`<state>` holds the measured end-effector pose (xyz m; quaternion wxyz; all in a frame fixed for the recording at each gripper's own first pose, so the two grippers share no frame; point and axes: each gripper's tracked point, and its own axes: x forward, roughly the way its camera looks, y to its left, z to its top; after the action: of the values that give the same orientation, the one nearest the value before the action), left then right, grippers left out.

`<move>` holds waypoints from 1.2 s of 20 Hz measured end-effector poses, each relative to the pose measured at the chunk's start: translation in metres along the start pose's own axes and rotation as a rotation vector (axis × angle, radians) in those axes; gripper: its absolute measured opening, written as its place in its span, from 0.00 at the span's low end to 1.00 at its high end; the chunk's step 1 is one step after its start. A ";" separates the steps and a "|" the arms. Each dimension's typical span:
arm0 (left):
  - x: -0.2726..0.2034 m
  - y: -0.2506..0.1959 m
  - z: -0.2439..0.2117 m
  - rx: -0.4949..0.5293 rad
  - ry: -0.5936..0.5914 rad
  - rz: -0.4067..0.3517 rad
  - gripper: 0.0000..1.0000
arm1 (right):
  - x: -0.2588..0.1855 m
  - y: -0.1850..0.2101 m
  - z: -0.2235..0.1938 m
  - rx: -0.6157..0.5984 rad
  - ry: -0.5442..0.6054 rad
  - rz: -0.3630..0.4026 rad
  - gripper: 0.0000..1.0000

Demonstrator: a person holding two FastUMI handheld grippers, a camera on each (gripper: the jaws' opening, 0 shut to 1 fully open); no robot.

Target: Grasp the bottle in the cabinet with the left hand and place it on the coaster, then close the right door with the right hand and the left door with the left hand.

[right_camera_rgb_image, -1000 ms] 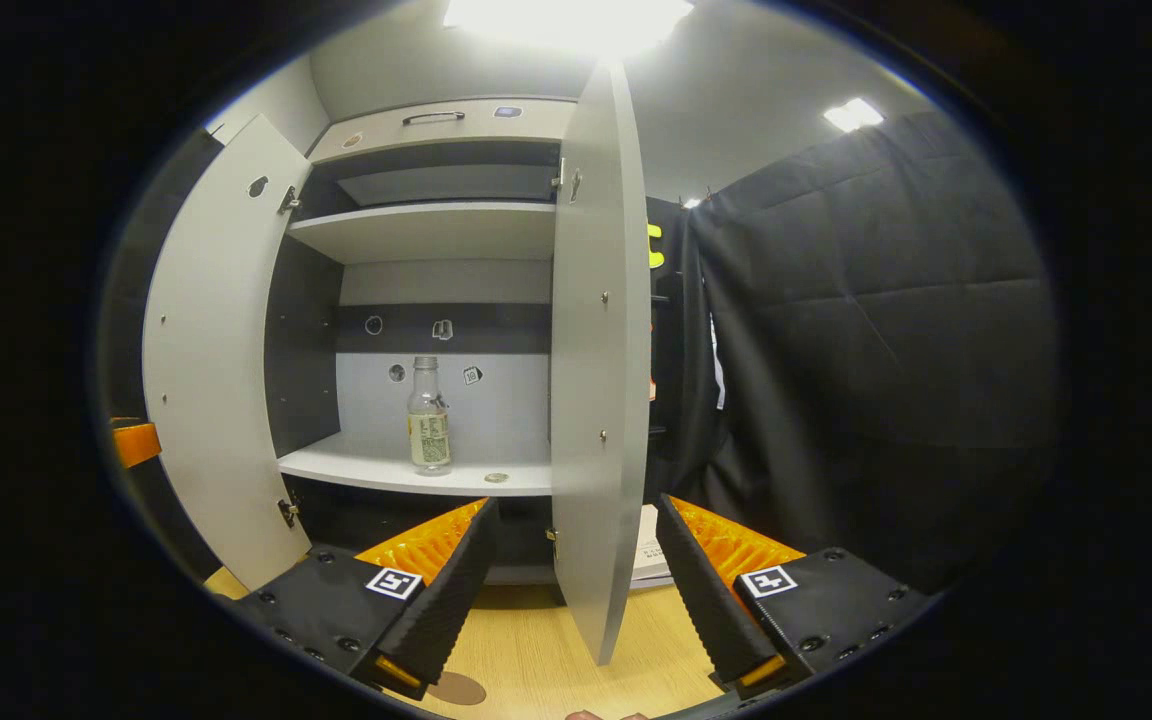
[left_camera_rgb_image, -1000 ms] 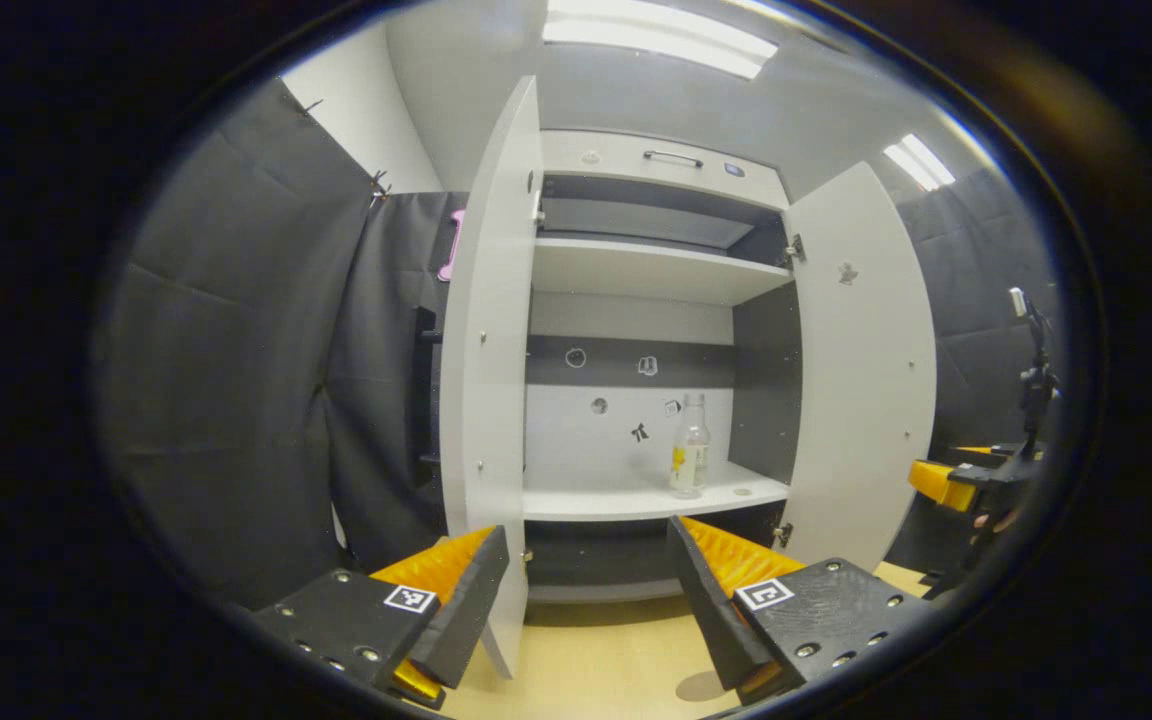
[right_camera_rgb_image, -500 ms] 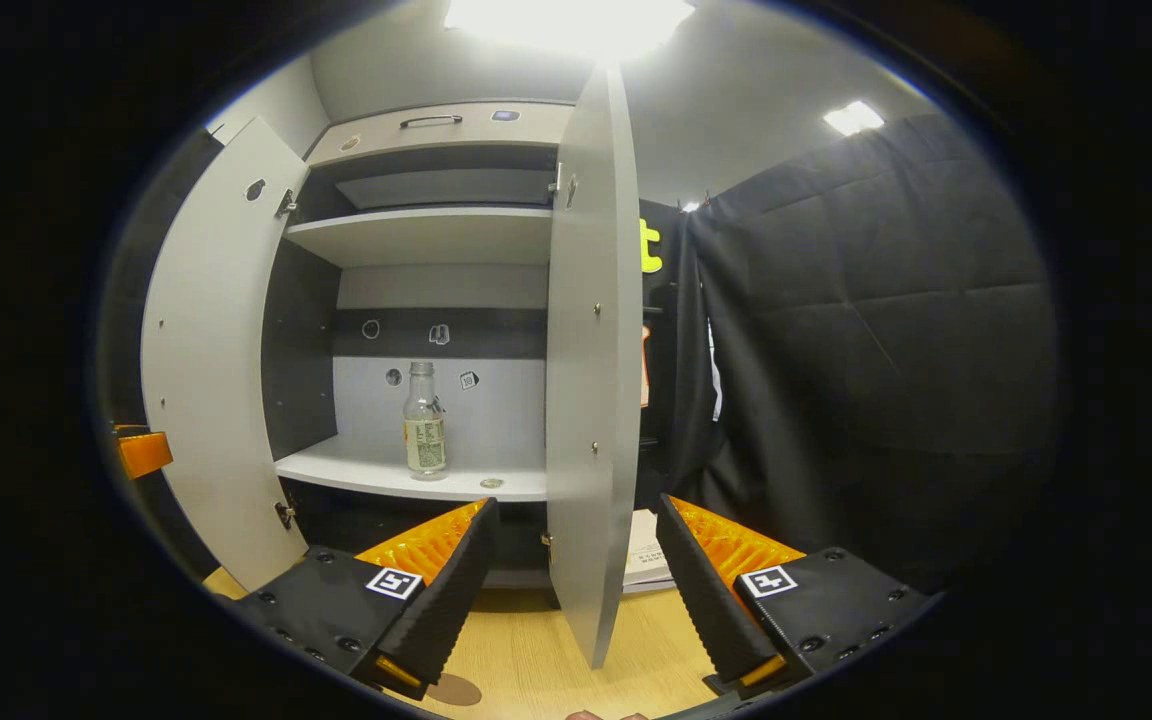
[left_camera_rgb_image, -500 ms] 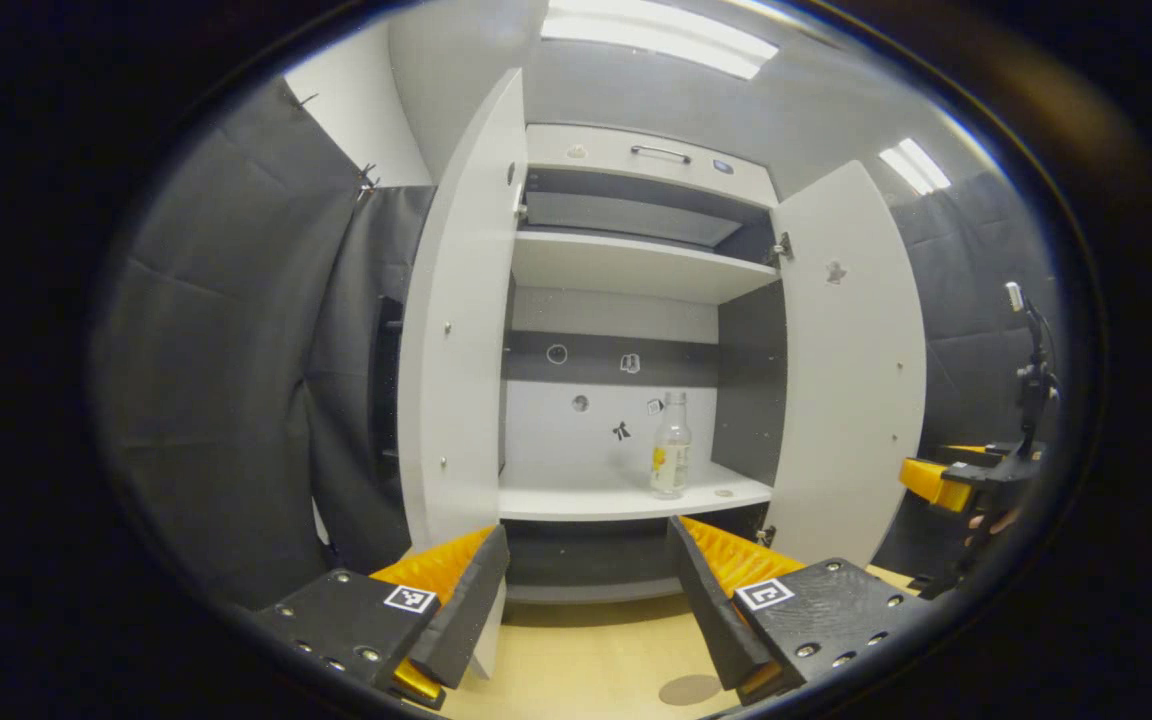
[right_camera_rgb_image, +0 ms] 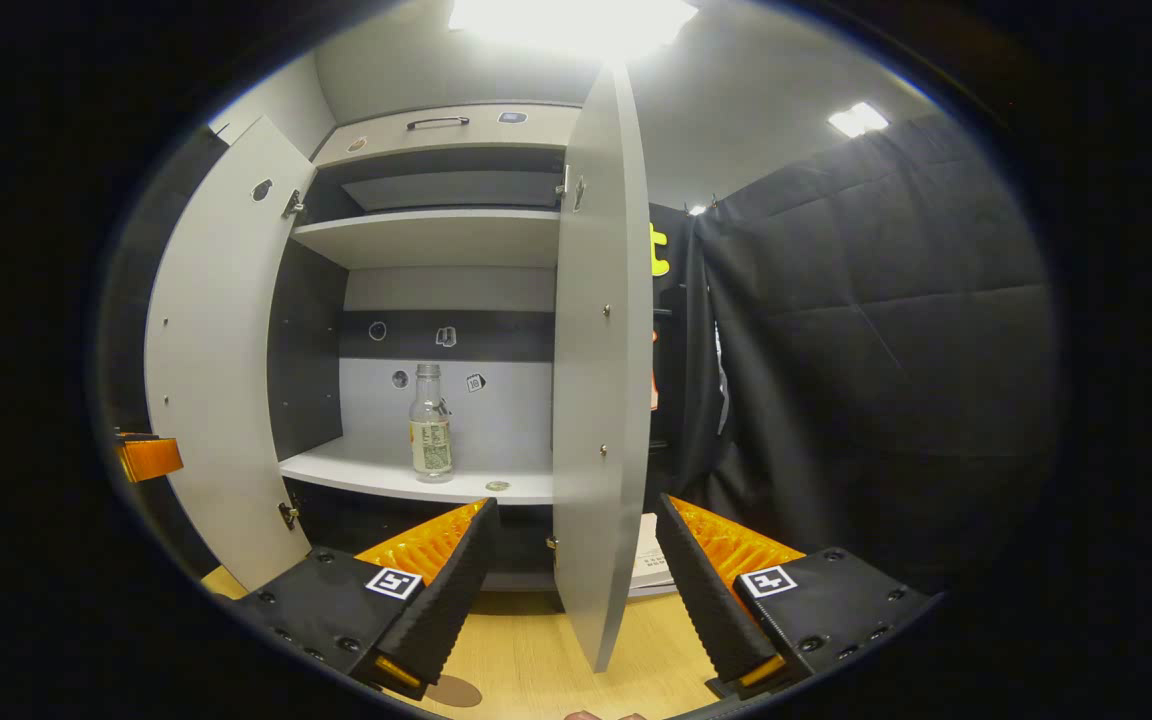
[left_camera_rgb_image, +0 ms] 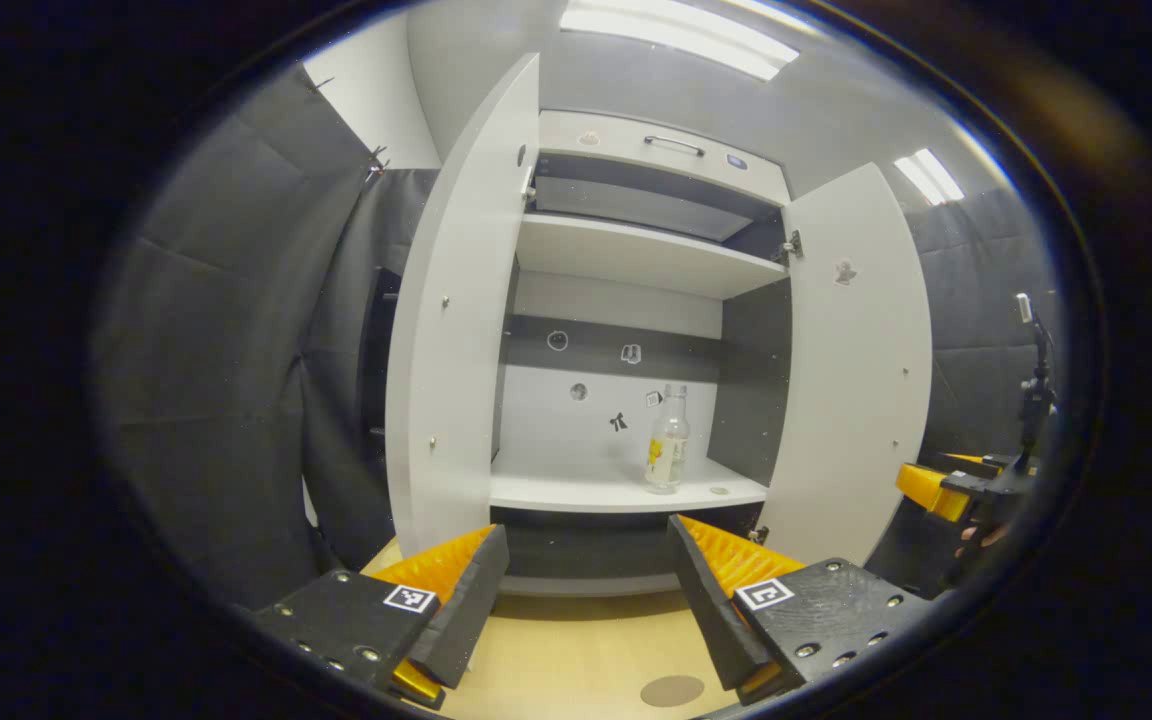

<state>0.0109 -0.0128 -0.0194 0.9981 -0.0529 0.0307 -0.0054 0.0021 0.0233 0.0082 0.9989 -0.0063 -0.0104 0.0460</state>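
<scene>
Holding two claws out before me, I have nothing in either: my left claw [left_camera_rgb_image: 586, 590] is spread wide over the pale wood surface [left_camera_rgb_image: 576, 655], and my right claw [right_camera_rgb_image: 571, 590] is just as wide, its fingers standing either side of the right door's [right_camera_rgb_image: 596, 400] lower edge without touching it. One round coaster [left_camera_rgb_image: 672, 690] lies on the surface just ahead of the left claw, between its fingers; in the right gripper view it [right_camera_rgb_image: 454, 689] peeks out by my near finger. Beyond stands one cabinet [left_camera_rgb_image: 636, 300] with two doors, both swung open — the left door [left_camera_rgb_image: 451, 330] edge-on toward me. Two shelves show inside. On the lower shelf [left_camera_rgb_image: 616, 492] stands one clear bottle [left_camera_rgb_image: 667, 440], upright, toward its right end, with bare shelf to its left and open room between the doors.
</scene>
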 end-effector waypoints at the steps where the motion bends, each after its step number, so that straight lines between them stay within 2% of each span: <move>1: -0.001 -0.002 0.000 0.007 0.004 0.002 0.93 | 0.002 0.005 -0.004 0.007 0.005 0.013 0.96; 2: -0.002 -0.004 0.001 0.019 0.004 0.007 0.92 | 0.004 0.009 -0.008 0.009 0.019 0.028 0.99; 5: -0.012 -0.006 0.007 0.039 -0.015 0.027 0.92 | 0.009 0.030 -0.017 0.013 0.062 0.087 0.99; 6: -0.015 -0.005 0.008 0.036 -0.023 0.037 0.92 | 0.011 0.040 -0.016 0.002 0.065 0.114 0.96; 7: -0.019 -0.003 0.007 0.031 -0.024 0.049 0.92 | 0.013 0.047 -0.015 -0.017 0.062 0.138 0.99; 11: -0.034 0.007 0.001 0.004 -0.011 0.085 0.93 | 0.018 0.082 -0.012 -0.028 0.052 0.232 0.99; 12: -0.036 0.009 0.002 0.005 -0.007 0.087 0.93 | 0.021 0.088 -0.012 -0.028 0.056 0.240 1.00; 14: -0.039 0.013 0.001 0.021 -0.002 0.093 0.99 | 0.022 0.095 -0.013 -0.028 0.064 0.254 1.00; 15: -0.039 0.014 0.001 0.028 0.000 0.093 0.85 | 0.024 0.097 -0.013 -0.030 0.067 0.258 1.00; 16: -0.039 0.014 0.000 0.030 0.003 0.093 0.99 | 0.025 0.098 -0.013 -0.033 0.071 0.259 1.00; 17: -0.038 0.015 0.000 0.031 0.004 0.092 0.93 | 0.025 0.099 -0.012 -0.033 0.070 0.260 1.00; 18: -0.037 0.016 0.000 0.028 0.004 0.093 0.99 | 0.025 0.100 -0.010 -0.031 0.068 0.261 1.00; 21: -0.031 0.012 0.006 0.026 -0.004 0.076 0.99 | 0.026 0.099 -0.008 -0.043 0.059 0.258 1.00; 22: -0.028 0.007 0.010 0.037 -0.008 0.061 0.93 | 0.025 0.097 -0.007 -0.047 0.062 0.255 1.00; 24: -0.015 -0.006 0.019 0.052 -0.012 0.029 0.92 | 0.024 0.087 -0.009 -0.056 0.082 0.237 1.00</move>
<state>-0.0032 -0.0161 0.0005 0.9993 -0.0262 0.0252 0.0088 0.0182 0.1122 -0.0011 0.9855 -0.0373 0.0299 0.1630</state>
